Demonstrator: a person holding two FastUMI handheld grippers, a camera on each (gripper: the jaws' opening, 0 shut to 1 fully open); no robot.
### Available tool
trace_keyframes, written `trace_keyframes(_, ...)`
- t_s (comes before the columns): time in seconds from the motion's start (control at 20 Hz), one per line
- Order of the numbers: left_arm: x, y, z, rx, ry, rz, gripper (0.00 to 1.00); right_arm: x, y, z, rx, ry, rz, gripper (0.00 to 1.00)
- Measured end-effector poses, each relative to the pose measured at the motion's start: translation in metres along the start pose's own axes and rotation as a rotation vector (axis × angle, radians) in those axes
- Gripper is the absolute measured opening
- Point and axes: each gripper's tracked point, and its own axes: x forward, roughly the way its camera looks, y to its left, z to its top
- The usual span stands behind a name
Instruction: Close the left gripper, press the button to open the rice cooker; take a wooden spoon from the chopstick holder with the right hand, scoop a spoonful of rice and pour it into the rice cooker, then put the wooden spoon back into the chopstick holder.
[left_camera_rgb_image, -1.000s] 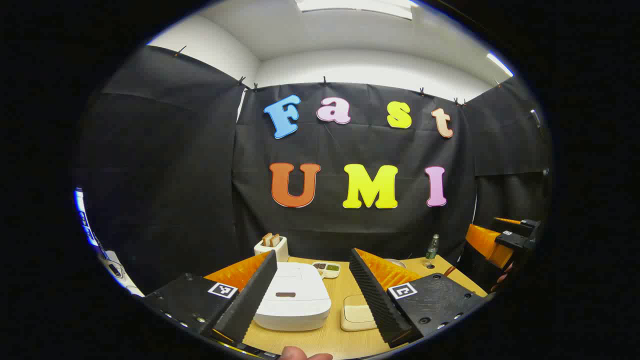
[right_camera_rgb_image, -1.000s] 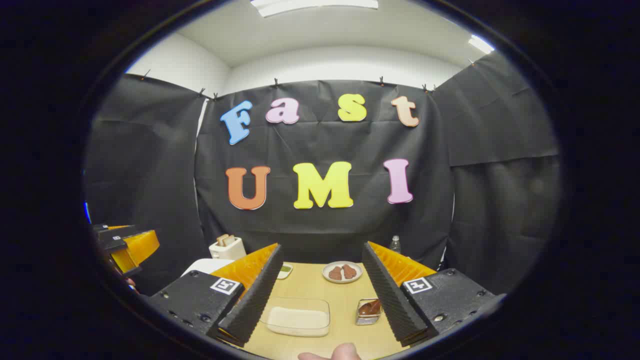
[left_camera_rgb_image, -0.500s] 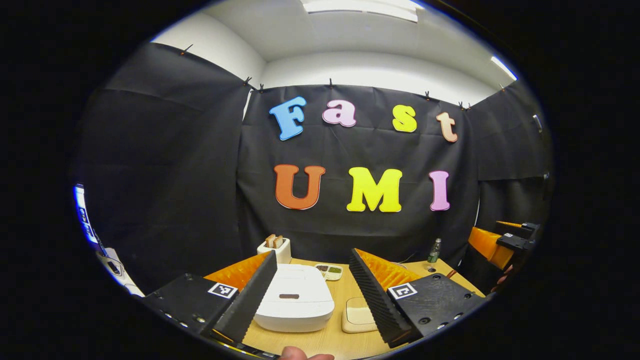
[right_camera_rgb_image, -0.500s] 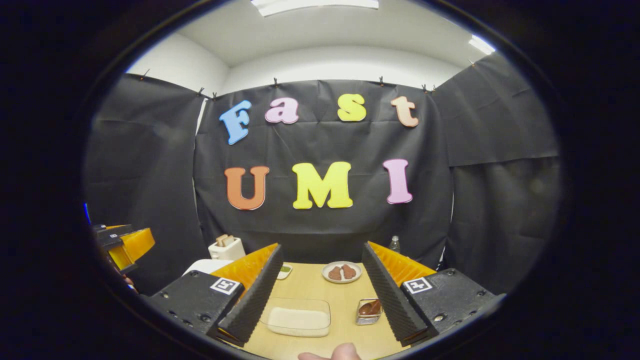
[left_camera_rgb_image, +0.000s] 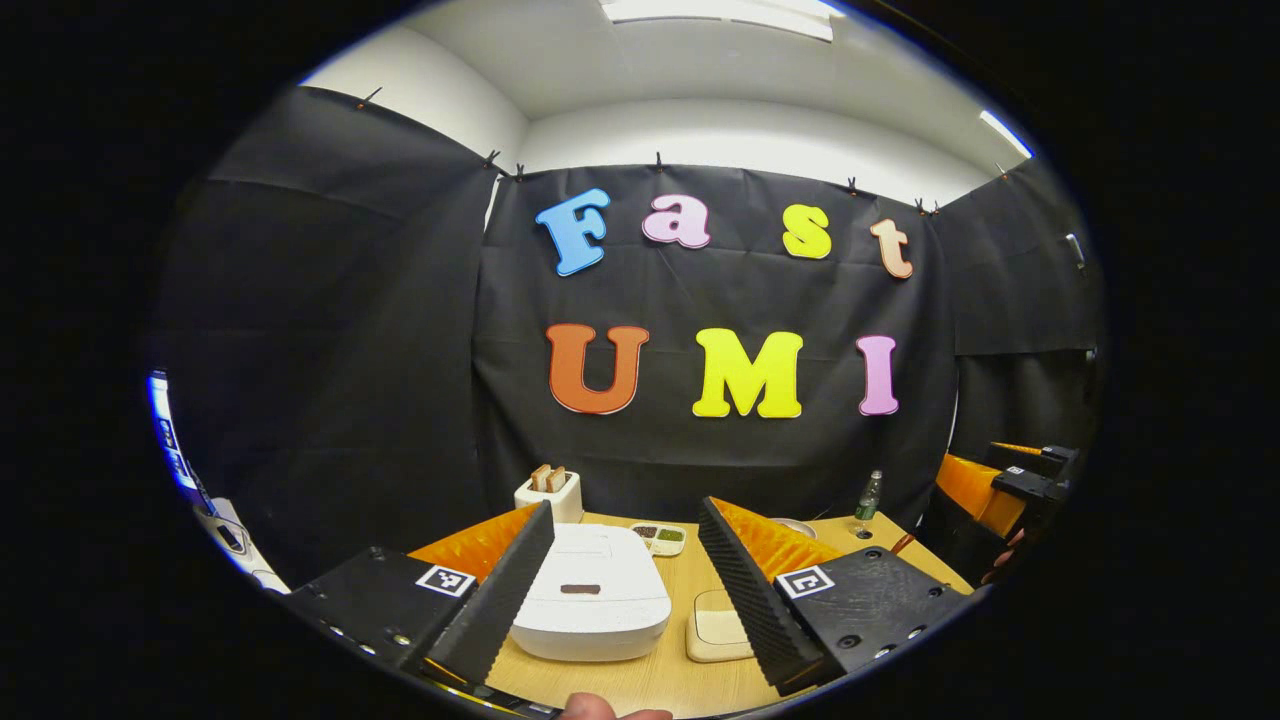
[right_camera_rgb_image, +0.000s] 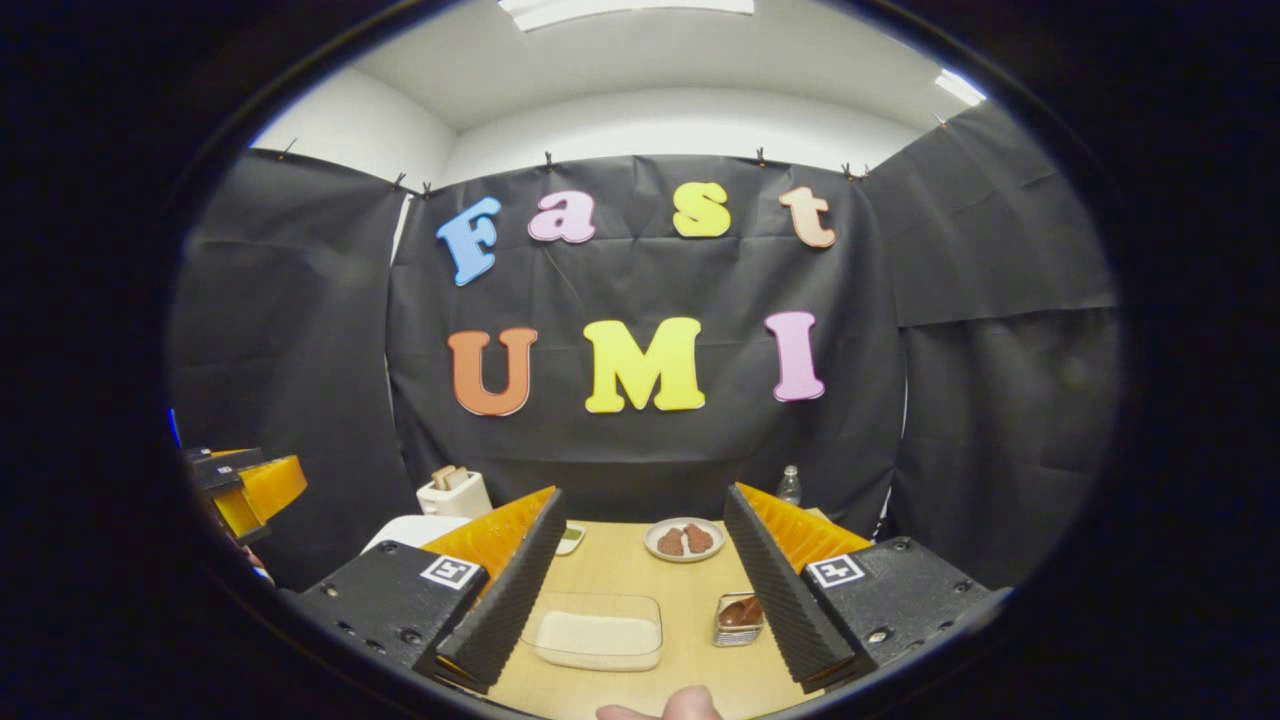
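Your left gripper (left_camera_rgb_image: 622, 580) hangs spread wide above the closed white rice cooker (left_camera_rgb_image: 590, 598) on the table (left_camera_rgb_image: 650, 680); your right gripper (right_camera_rgb_image: 640, 575) is equally wide, empty. Press with fingers apart and you'll likely straddle the button, missing it.

Staged recording booth, not a lived-in kitchen. Enclosed by black cloth (right_camera_rgb_image: 1000, 300) clipped along its top edge, with white wall (left_camera_rgb_image: 740, 135) and ceiling light panel (left_camera_rgb_image: 715, 10) above at 12 o'clock. Dressed with kitchen props on a wooden table (right_camera_rgb_image: 625, 570): toaster (left_camera_rgb_image: 548, 494) at 11 o'clock, rice cooker (left_camera_rgb_image: 592, 595) at 6 o'clock, plate of food (right_camera_rgb_image: 684, 540), bottle (left_camera_rgb_image: 867, 497) at 4 o'clock.
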Motion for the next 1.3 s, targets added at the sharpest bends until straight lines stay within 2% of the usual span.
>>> trace_keyframes(0.45,0.015,-0.005,-0.024,0.016,0.089,-0.009,0.94,0.022,-0.009,-0.016,0.015,0.055,0.005,1.0)
trace_keyframes(0.75,0.037,0.004,-0.067,-0.067,0.275,-0.005,0.94,0.056,-0.018,-0.029,0.009,0.097,0.021,1.0)
trace_keyframes(0.85,0.05,0.015,-0.073,-0.069,0.315,0.028,0.86,0.07,-0.024,-0.033,0.018,0.116,0.024,1.0)
trace_keyframes(0.95,0.07,0.024,-0.081,-0.065,0.352,0.048,0.69,0.085,-0.032,-0.035,0.021,0.121,0.023,1.0)
trace_keyframes(1.0,0.076,0.029,-0.089,-0.066,0.38,0.057,0.52,0.092,-0.035,-0.035,0.022,0.123,0.023,1.0)
trace_keyframes(1.05,0.084,0.032,-0.096,-0.073,0.408,0.061,0.43,0.1,-0.038,-0.036,0.022,0.127,0.024,1.0)
trace_keyframes(1.1,0.092,0.035,-0.104,-0.089,0.436,0.062,0.29,0.107,-0.041,-0.037,0.02,0.13,0.025,1.0)
trace_keyframes(1.2,0.108,0.036,-0.122,-0.128,0.516,0.053,0.13,0.12,-0.052,-0.041,0.017,0.134,0.015,1.0)
trace_keyframes(1.3,0.116,0.045,-0.135,-0.149,0.553,0.07,0.13,0.132,-0.064,-0.046,0.016,0.141,-0.01,1.0)
